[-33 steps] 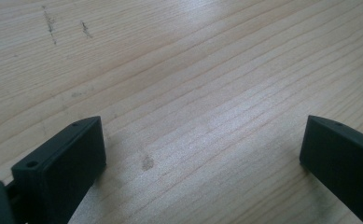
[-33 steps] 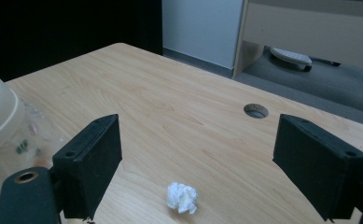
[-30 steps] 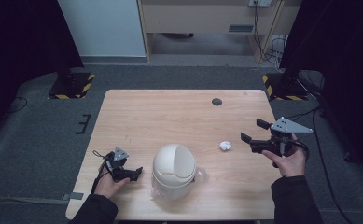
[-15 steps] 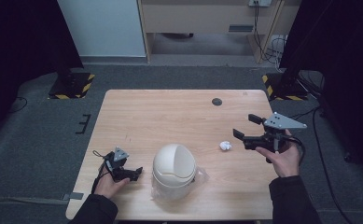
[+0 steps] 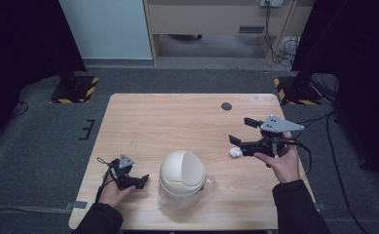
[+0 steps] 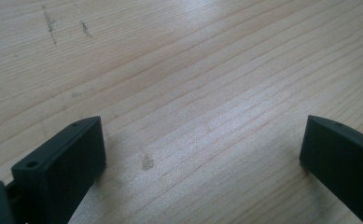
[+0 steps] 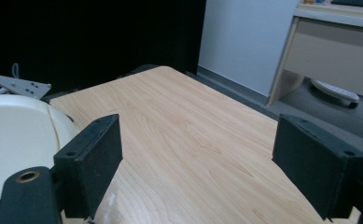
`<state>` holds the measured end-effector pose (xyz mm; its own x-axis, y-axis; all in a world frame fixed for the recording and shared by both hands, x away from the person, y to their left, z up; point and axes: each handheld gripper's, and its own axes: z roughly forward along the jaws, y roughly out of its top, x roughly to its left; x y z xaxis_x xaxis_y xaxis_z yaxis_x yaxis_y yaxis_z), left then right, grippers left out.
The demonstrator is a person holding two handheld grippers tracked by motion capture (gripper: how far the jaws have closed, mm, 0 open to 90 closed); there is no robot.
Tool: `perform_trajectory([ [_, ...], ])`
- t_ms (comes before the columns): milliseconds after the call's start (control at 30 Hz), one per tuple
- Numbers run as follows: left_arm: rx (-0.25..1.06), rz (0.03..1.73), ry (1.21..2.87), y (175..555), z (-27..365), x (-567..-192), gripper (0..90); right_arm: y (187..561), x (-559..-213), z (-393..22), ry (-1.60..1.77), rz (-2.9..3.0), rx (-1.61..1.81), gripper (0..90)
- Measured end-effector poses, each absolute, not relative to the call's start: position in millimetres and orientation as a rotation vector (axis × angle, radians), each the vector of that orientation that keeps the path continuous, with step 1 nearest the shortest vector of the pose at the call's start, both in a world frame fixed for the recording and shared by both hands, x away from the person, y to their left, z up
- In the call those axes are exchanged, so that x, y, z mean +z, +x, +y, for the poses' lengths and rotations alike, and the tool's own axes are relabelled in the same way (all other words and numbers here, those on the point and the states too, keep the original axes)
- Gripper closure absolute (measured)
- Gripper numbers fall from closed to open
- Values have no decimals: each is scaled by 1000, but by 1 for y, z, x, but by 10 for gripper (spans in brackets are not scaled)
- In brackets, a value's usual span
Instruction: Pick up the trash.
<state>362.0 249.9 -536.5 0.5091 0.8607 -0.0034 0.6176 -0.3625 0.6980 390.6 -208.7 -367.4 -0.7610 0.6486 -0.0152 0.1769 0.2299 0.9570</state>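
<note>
- High view puts your right gripper (image 5: 239, 132) just beside the white wad (image 5: 234, 152), jaws spread wide and holding nothing — set, it seems, for a grab.
- The wad lies on the table (image 5: 177, 122), right of the bin (image 5: 181, 174), well apart from it.
- Your left gripper (image 5: 141, 179) rests low by the bin's left side, jaws gaping and empty over bare wood — parked, I judge, clear of the work.
- Right gripper view looks past the wad; the bin (image 7: 16, 140) is cut off at the left edge.
- What the wad is made of is too small to tell.
- The clear film under the bin is hard to make out.
</note>
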Motion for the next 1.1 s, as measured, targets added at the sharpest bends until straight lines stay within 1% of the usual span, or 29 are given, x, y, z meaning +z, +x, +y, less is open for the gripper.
perform_trajectory([
  [267,485,1203,2106,362,250,-536,0,390,-362,-183,703,2126,1616,160],
  [433,485,1203,2106,362,250,-536,0,390,-363,-175,689,2122,1643,163],
  [867,485,1203,2106,362,250,-536,0,386,-379,-154,671,2199,1698,165],
  [1100,485,1203,2106,362,250,-536,0,383,-393,-141,647,2281,1683,190],
])
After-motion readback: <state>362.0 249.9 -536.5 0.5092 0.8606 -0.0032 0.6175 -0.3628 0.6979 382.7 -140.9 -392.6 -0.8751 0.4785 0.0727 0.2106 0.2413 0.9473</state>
